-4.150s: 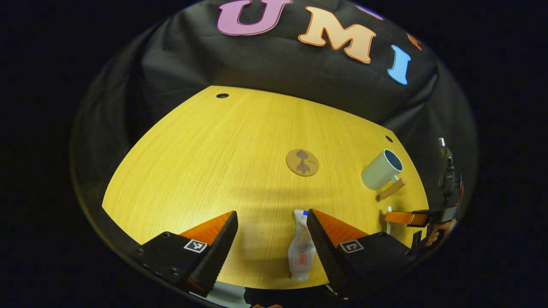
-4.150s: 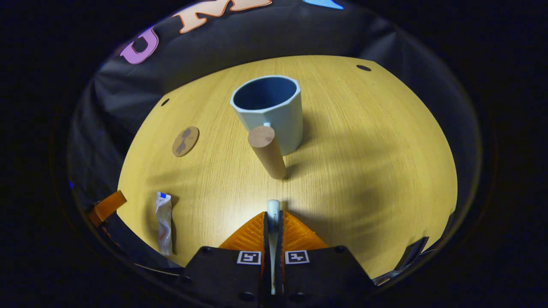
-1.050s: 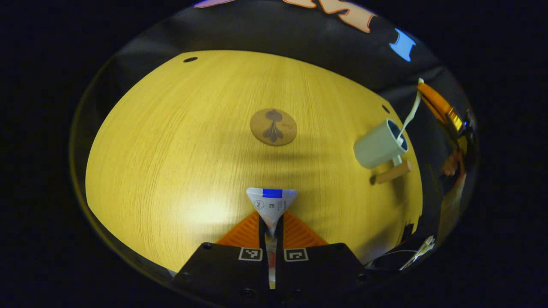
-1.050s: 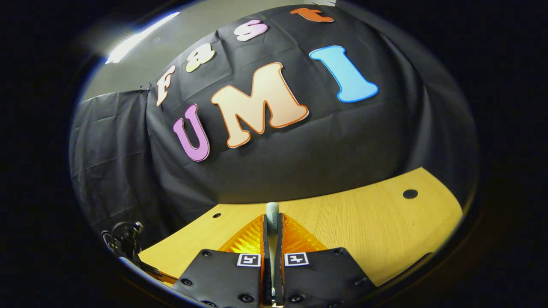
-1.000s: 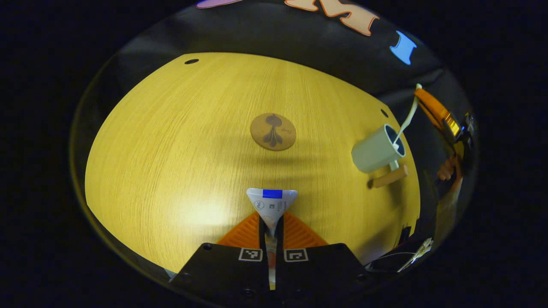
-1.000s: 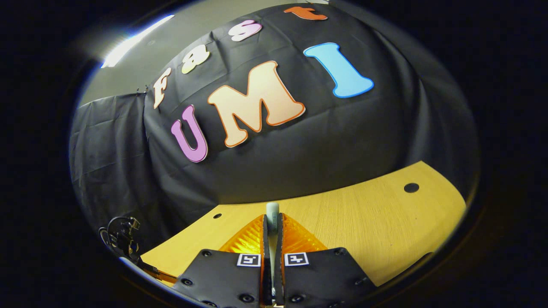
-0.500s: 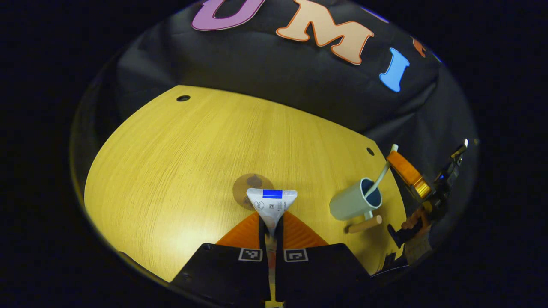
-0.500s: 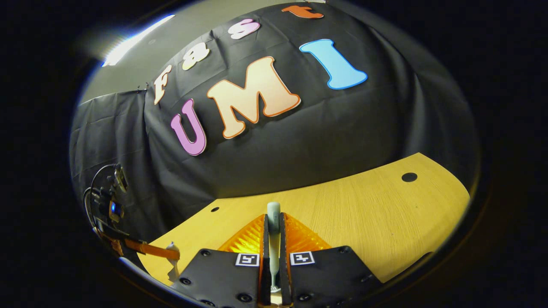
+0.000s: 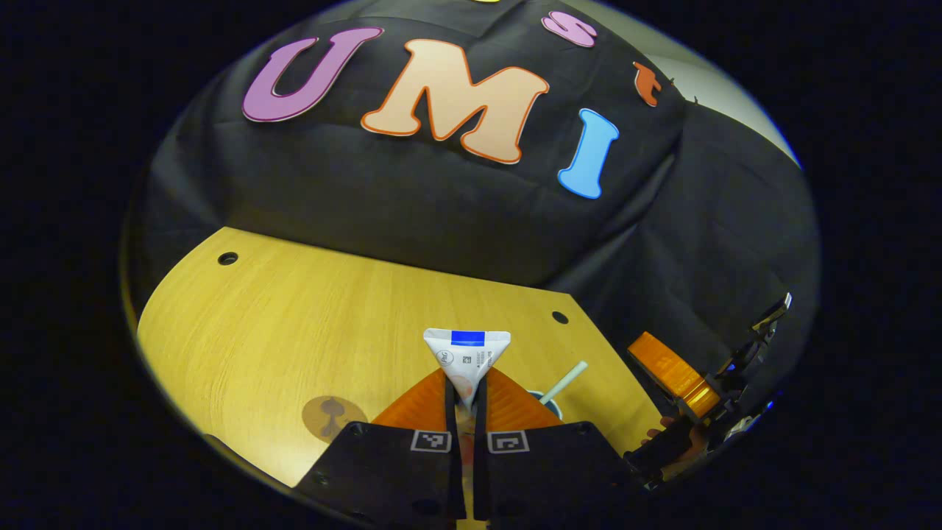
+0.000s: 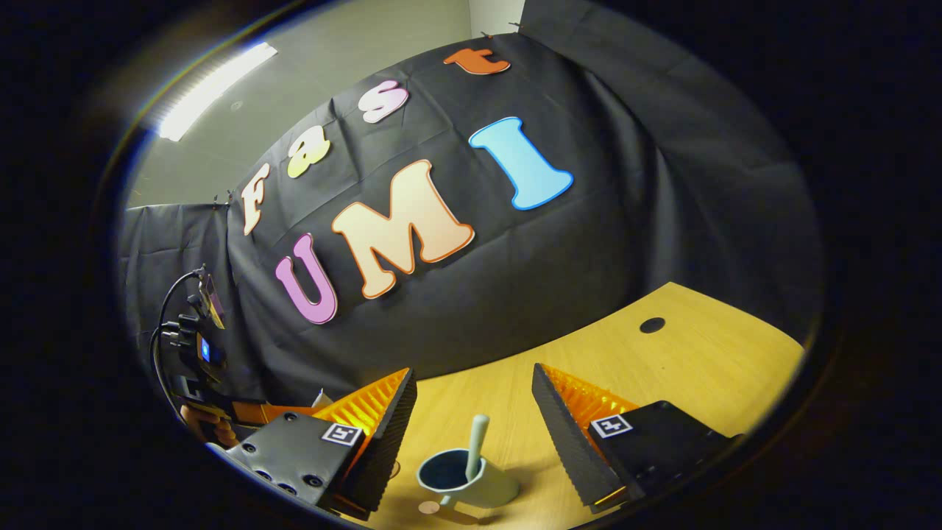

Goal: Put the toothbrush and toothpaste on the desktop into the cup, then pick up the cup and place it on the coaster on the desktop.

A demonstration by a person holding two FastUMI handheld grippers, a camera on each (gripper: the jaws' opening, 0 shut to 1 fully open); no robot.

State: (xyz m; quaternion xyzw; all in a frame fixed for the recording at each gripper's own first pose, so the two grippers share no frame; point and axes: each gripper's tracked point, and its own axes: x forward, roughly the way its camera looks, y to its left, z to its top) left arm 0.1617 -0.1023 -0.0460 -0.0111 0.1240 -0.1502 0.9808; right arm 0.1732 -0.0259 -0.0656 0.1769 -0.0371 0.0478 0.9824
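The tabletop [image 9: 294, 316] is pale yellow wood with small dark holes near its far corners, backed by the booth's black cloth wall [image 9: 412, 199]. In the right gripper view the tabletop [image 10: 684, 361] runs off toward its far right corner, where one of those holes sits.

The right gripper [image 10: 475, 412] hangs above the tabletop with its fingers [image 10: 567, 427] spread wide apart, gripping nothing. In the left gripper view the right gripper [image 9: 673, 375] appears beyond the tabletop's right edge, with a hand [image 9: 681, 438] holding it from below.

The left gripper [image 9: 464, 408] has its fingers closed tight together on the toothpaste [image 9: 466, 353], pinching the tube near its flat crimped end, which fans out above the fingertips; the tube is lifted clear of the tabletop. In the right gripper view the left gripper [image 10: 261, 412] shows low at the left, past the tabletop's left edge, with a hand [image 10: 202, 423] on it.

The cup [image 10: 467, 482], pale outside and dark blue inside, stands upright on the tabletop directly under the gap between the right gripper's fingers, its wooden handle pointing toward the near edge. In the left gripper view just a sliver of its rim [image 9: 553, 406] peeks out beside the left gripper's right finger.

The coaster [image 9: 331, 416], a round brown disc with a dark figure, lies flat near the tabletop's near edge, left of the left gripper's fingers.

The toothbrush [image 10: 476, 445] stands tilted inside the cup, its handle sticking up above the rim; it also shows in the left gripper view [image 9: 565, 381].
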